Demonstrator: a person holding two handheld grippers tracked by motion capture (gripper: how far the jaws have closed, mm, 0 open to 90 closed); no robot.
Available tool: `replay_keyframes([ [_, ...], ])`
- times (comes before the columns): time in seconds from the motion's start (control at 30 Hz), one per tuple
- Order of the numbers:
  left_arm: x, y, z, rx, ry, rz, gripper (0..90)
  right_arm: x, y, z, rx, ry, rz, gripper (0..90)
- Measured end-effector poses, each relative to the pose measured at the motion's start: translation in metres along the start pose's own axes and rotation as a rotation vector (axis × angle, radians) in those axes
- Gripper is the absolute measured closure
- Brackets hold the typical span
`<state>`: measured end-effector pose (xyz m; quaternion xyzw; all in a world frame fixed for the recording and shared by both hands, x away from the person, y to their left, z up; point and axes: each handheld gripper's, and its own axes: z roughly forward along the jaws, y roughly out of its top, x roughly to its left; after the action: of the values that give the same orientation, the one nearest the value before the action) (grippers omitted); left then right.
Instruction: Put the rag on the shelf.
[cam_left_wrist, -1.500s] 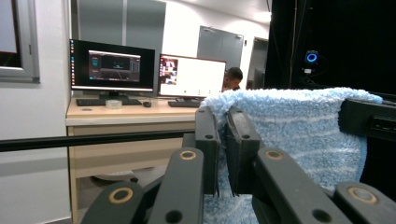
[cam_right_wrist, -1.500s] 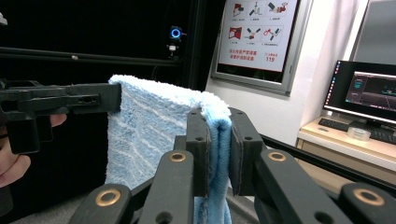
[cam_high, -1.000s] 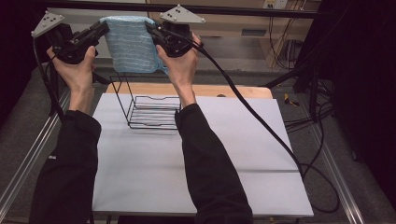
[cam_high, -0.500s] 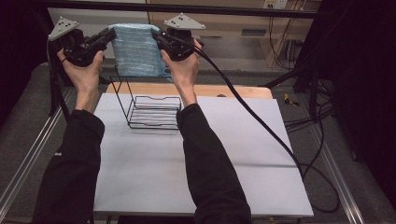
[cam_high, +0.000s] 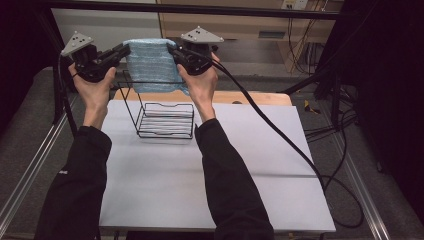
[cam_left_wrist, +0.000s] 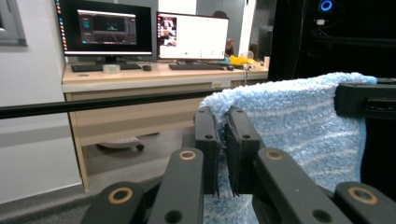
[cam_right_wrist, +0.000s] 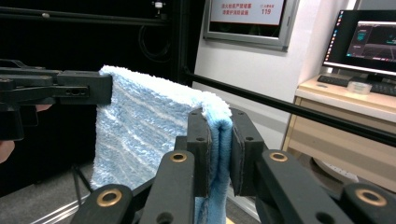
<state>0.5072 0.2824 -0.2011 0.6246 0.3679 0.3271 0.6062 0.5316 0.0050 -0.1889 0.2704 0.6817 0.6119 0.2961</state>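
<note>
A light blue towel (cam_high: 149, 61) hangs stretched between my two grippers, held up high above the far edge of the table. My left gripper (cam_high: 125, 50) is shut on the towel's left top corner (cam_left_wrist: 219, 105), and my right gripper (cam_high: 173, 51) is shut on its right top corner (cam_right_wrist: 217, 114). The towel (cam_right_wrist: 140, 126) looks folded double and drapes straight down. Below and just in front of it stands a black wire rack (cam_high: 162, 114) on the white table (cam_high: 165, 185). In the left gripper view the right gripper's jaw (cam_left_wrist: 366, 100) clamps the far corner.
A wooden board (cam_high: 260, 97) lies along the table's far edge behind the rack. A black cable (cam_high: 280, 135) trails from the right gripper across the table's right side. Metal frame rails (cam_high: 30, 165) run beside the table. A desk with monitors (cam_left_wrist: 154, 35) stands beyond.
Both grippers have shifted right and a little down with the towel, which now hangs closer over the wire rack. Both jaws stay clamped on their corners.
</note>
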Motion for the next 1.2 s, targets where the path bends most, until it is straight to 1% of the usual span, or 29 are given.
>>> replay_keyframes([
  [0.1, 0.001, -0.004, -0.004, 0.009, -0.012, -0.006, 84.1, 0.002, -0.005, -0.002, 0.002, 0.01, 0.0, 80.8],
  [0.2, 0.002, -0.009, -0.005, 0.022, -0.01, -0.012, 84.1, 0.005, -0.008, -0.002, 0.01, 0.015, 0.0, 80.8],
  [0.3, 0.002, -0.012, -0.007, 0.039, -0.014, -0.002, 84.1, 0.008, -0.01, -0.003, 0.018, 0.021, -0.011, 80.7],
  [0.4, 0.0, -0.014, -0.011, 0.036, -0.027, 0.01, 84.0, 0.008, -0.012, -0.006, 0.022, 0.024, -0.003, 80.6],
  [0.47, -0.001, -0.014, -0.013, 0.039, -0.025, 0.02, 84.0, 0.009, -0.014, -0.007, 0.025, 0.026, -0.006, 80.6],
  [0.57, 0.0, -0.016, -0.015, 0.042, -0.032, 0.016, 84.0, 0.013, -0.014, -0.01, 0.028, 0.032, -0.02, 80.5],
  [0.73, -0.001, -0.021, -0.018, 0.06, -0.037, 0.019, 84.0, 0.017, -0.016, -0.012, 0.057, 0.029, -0.024, 80.2],
  [0.8, -0.002, -0.022, -0.02, 0.056, -0.044, 0.015, 84.0, 0.018, -0.017, -0.013, 0.062, 0.029, -0.034, 80.2],
  [0.87, -0.003, -0.023, -0.021, 0.055, -0.055, 0.017, 84.0, 0.017, -0.019, -0.014, 0.063, 0.036, -0.021, 80.1],
  [0.97, -0.005, -0.023, -0.023, 0.062, -0.062, 0.031, 83.9, 0.016, -0.022, -0.018, 0.061, 0.046, -0.007, 80.0],
  [1.07, -0.007, -0.025, -0.024, 0.069, -0.069, 0.033, 83.8, 0.015, -0.025, -0.02, 0.073, 0.056, -0.009, 79.8],
  [1.2, -0.008, -0.027, -0.029, 0.077, -0.08, 0.029, 83.4, 0.015, -0.027, -0.023, 0.08, 0.081, 0.0, 79.7],
])
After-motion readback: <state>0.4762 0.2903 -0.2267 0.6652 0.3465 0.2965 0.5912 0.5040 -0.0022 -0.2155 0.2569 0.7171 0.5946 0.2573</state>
